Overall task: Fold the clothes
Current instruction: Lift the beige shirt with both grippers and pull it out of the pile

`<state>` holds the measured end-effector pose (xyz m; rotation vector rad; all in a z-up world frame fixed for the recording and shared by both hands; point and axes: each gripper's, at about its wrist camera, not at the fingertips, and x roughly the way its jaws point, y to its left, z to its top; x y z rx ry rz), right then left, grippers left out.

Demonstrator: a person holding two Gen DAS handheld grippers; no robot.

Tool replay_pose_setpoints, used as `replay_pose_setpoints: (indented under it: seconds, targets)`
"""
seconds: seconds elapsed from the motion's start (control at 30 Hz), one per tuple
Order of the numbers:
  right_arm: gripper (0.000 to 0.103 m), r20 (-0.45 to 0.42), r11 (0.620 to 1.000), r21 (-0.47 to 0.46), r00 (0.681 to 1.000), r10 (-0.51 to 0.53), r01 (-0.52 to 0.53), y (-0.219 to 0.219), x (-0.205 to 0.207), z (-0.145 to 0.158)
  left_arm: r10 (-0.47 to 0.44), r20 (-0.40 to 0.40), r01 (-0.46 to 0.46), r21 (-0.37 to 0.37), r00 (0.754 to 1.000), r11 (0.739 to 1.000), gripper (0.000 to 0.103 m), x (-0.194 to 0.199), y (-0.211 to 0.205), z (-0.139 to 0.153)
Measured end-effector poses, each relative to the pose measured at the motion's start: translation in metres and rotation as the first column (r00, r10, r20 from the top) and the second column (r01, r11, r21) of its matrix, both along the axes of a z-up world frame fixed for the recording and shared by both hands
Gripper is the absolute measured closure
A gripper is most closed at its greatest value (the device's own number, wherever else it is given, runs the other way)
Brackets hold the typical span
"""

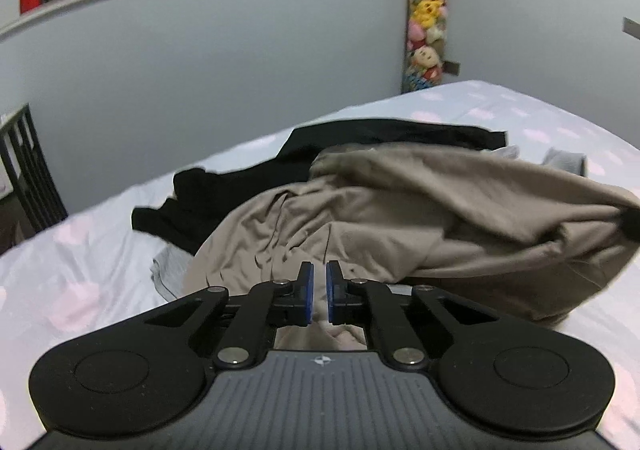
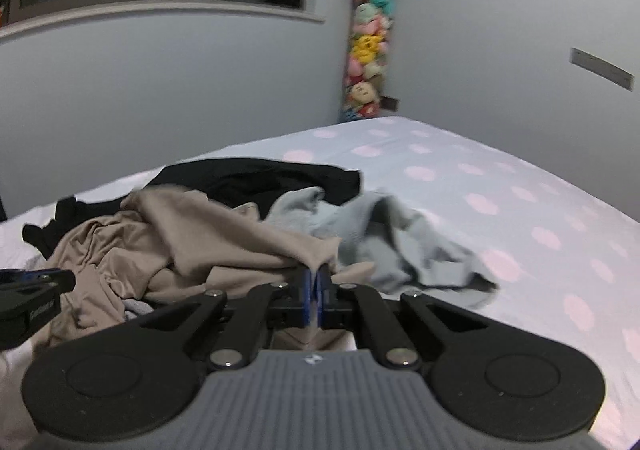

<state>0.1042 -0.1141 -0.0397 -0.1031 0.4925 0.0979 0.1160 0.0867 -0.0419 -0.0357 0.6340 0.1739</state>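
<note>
Gripping the beige garment on the bed, my right gripper clamped its jaws on a fold (black garment behind); my left gripper pinched its edge, jaws near-closed.

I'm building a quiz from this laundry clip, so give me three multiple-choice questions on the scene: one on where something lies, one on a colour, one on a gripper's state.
1. Where does the black garment lie?
A. behind the beige garment
B. on the floor
C. on the window sill

2. What colour are the spots on the bedsheet?
A. green
B. pink
C. orange

3. What is the right gripper doing?
A. hanging open above the bed
B. shut on the beige garment
C. shut on a plush toy

Answers:
1 A, it shows beyond the beige garment, toward the wall.
2 B, pale pink blotches on a light sheet.
3 B, beige cloth is pinched between its blue pads.
</note>
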Motion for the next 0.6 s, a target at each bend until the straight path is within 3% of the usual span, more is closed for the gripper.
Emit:
replay_pose_setpoints:
  seconds: [0.2, 0.37, 0.47, 0.6]
  targets:
    - [0.1, 0.001, 0.989, 0.013, 0.989, -0.15, 0.15, -0.05, -0.07, 0.009, -0.161, 0.0, 0.161, -0.021, 0.987, 0.987, 0.098, -0.031, -0.036, 0.022]
    - [0.101, -0.001, 0.96, -0.03, 0.96, -0.278, 0.278, -0.098, -0.13, 0.009, -0.316, -0.008, 0.315, -0.07, 0.949, 0.947, 0.088, -0.06, -0.076, 0.036]
    - [0.101, -0.014, 0.913, -0.055, 0.914, -0.405, 0.404, -0.136, -0.163, 0.009, -0.406, -0.01, 0.404, -0.089, 0.914, 0.911, 0.082, -0.078, -0.103, 0.04]
    - [0.1, -0.046, 0.822, -0.089, 0.822, -0.568, 0.563, -0.194, -0.2, 0.004, -0.522, -0.036, 0.517, -0.091, 0.852, 0.851, 0.072, -0.096, -0.141, 0.038]
